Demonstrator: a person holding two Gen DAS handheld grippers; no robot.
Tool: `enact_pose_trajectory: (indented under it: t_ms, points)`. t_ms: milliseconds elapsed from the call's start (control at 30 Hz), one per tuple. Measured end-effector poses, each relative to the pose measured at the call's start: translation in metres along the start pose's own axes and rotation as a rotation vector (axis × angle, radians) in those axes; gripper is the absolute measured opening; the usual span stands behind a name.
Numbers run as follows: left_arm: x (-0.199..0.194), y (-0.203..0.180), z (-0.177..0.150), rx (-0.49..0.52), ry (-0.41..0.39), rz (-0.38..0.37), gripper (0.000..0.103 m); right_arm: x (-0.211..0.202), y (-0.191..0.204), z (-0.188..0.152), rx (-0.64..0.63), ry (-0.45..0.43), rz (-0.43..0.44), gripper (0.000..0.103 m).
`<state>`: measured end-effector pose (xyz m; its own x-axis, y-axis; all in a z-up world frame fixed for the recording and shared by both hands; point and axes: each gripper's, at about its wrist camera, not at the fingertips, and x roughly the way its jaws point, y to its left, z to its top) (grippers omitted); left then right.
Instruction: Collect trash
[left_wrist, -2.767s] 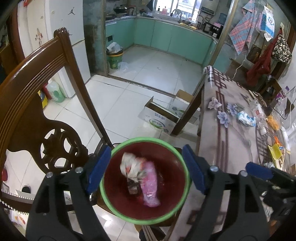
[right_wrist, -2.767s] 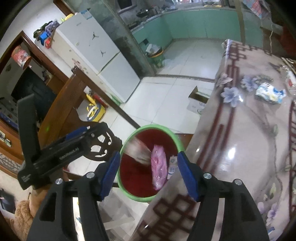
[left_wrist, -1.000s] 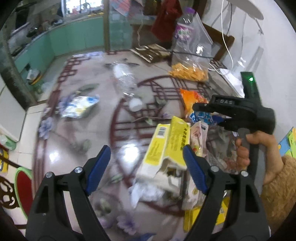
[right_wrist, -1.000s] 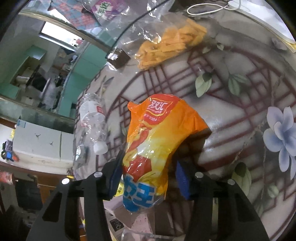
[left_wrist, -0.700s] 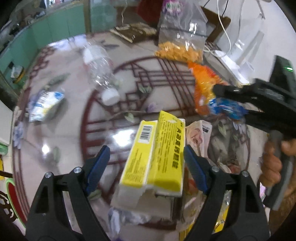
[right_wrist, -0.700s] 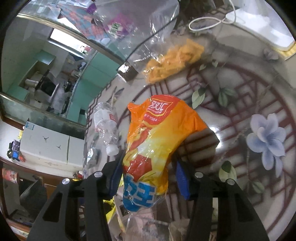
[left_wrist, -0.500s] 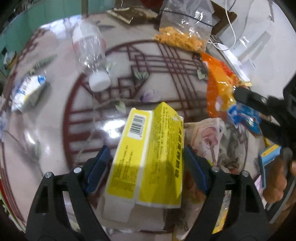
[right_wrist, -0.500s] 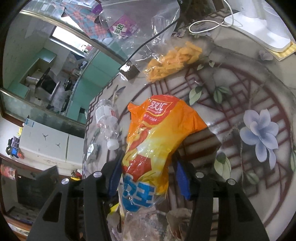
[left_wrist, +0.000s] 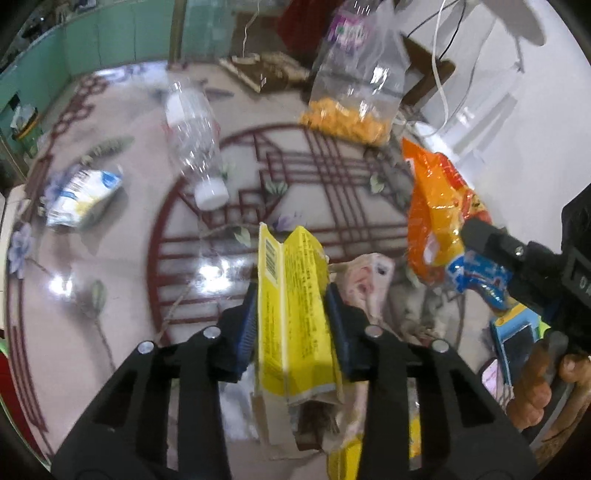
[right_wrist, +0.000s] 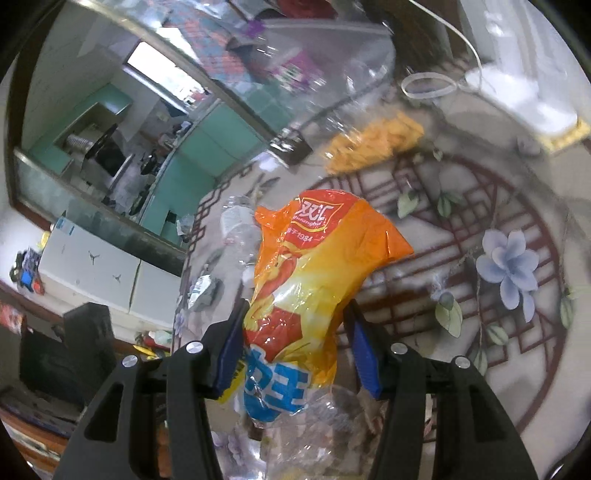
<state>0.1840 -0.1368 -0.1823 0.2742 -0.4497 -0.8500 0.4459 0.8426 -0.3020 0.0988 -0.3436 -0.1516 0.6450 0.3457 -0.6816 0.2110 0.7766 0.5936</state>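
— Two pieces of trash are in the jaws. How does the yellow carton (left_wrist: 291, 317) lie?

— Its long axis runs along the left gripper (left_wrist: 291, 314), straight away from the camera, torn open end nearest the lens and far end up over the table (left_wrist: 110, 258). It is squashed narrow, and the jaws are closing on it, with the blue pads (left_wrist: 247, 325) against both flanks.

— And the orange snack bag (right_wrist: 314, 288)?

— Long axis along the right gripper (right_wrist: 299, 343), red logo end pointing away, blue end back by the hinge. The jaws stand half closed and pinch its waist; the bag hangs clear above the table.

— What sits around the carton?

— Crumpled wrappers (left_wrist: 369, 280) touching its right side. Farther off, an empty clear bottle (left_wrist: 195, 136) lies cap toward the camera, and a flattened white-and-blue pack (left_wrist: 81, 195) lies near the table's left edge. A clear bag of orange snacks (left_wrist: 354, 88) stands at the far side.

— Open room?

— Bare patterned tabletop left of the carton, between it and the pack. On the right it is crowded: the right gripper and the person's hand (left_wrist: 539, 384) are close.
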Motion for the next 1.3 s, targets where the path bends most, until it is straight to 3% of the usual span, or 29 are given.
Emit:
enact_pose_trajectory:
  t_ms: [467,800,1300]
  points:
    - [-0.143,-0.001,-0.053,-0.05,-0.277,0.089,0.034,-0.052,0.084,-0.037,-0.205,-0.08,0.053,0.051]
    - [-0.19,0.023,-0.09,-0.11,-0.351,0.153,0.035,-0.051,0.134,-0.07,-0.318,-0.06,0.096,0.051]
    - [-0.219,0.08,-0.123,-0.207,-0.371,0.182,0.037,-0.023,0.178,-0.101,-0.391,0.001,0.105,0.051]
